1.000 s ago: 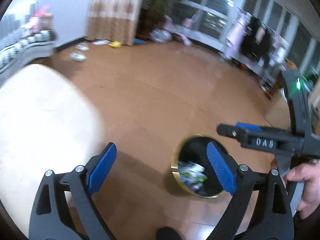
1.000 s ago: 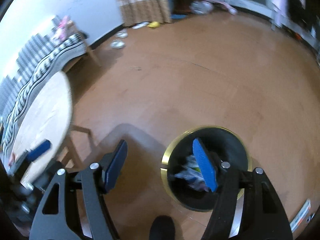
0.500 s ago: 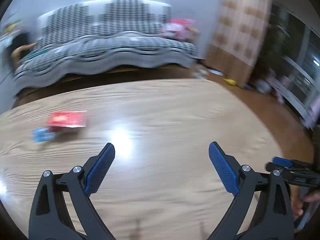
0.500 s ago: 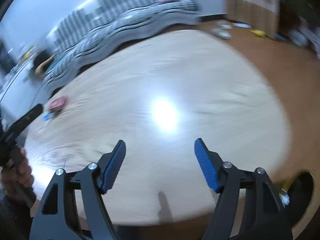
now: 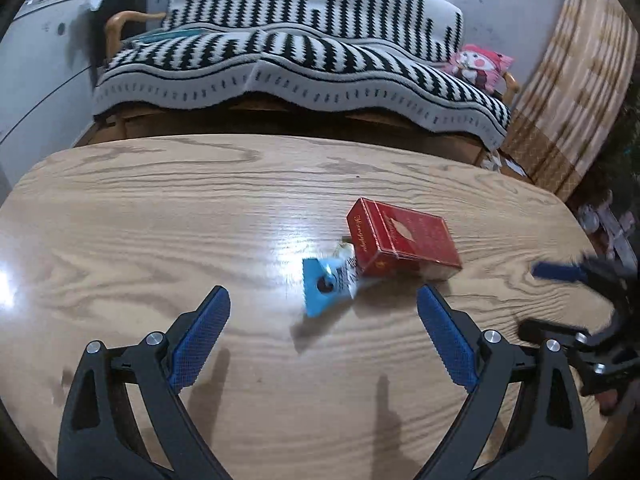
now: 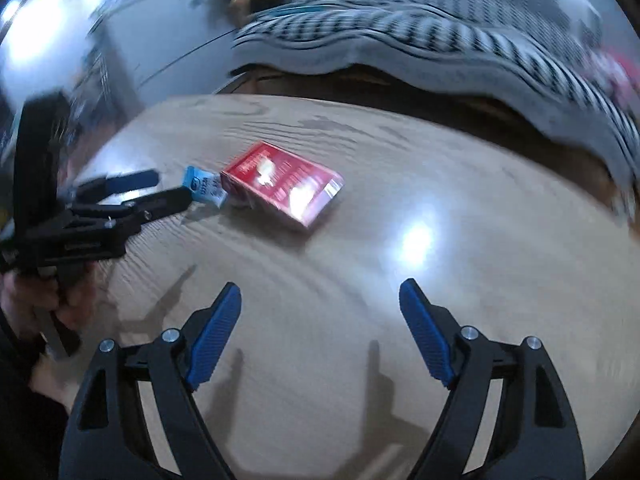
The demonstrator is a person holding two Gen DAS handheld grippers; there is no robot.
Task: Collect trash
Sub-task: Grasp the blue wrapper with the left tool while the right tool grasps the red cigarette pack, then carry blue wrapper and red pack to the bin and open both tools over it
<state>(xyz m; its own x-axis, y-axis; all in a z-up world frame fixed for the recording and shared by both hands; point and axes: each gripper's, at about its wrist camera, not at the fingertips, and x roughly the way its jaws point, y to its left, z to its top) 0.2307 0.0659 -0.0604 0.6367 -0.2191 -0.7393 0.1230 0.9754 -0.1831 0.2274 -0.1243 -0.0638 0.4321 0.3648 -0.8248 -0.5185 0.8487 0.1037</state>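
Left claw: the left gripper [image 5: 323,322] hangs low over the table [image 5: 160,220] with its jaws spread wide and nothing between them; both blue pads [image 5: 199,342] are in clear sight.
Right claw: the right gripper [image 6: 320,332] is just as wide open and just as empty, hovering over bare wood nearer the table's middle.
Trash on show: a red box [image 5: 402,242] lies flat on the wood, and a small blue wrapper [image 5: 326,290] sits touching its near corner.
Where it lies: dead ahead of the left gripper, the wrapper closest and lined up with the gap between the jaws; in the right wrist view both pieces sit up and to the left, well apart from that claw.
Side view: from the right wrist camera the left gripper's tips look to be just beside the wrapper, but the blur makes it hard to say whether they touch.
Step in hand: I'd call this the approach for a pick, nothing yet grasped.
Next move: the left claw looks best placed; it needs to ease forward and down so the pads straddle the wrapper, then close.
Watch for: the wrapper looks thin and light, so a nudge could slide it or shove the box; the bin is not in view.
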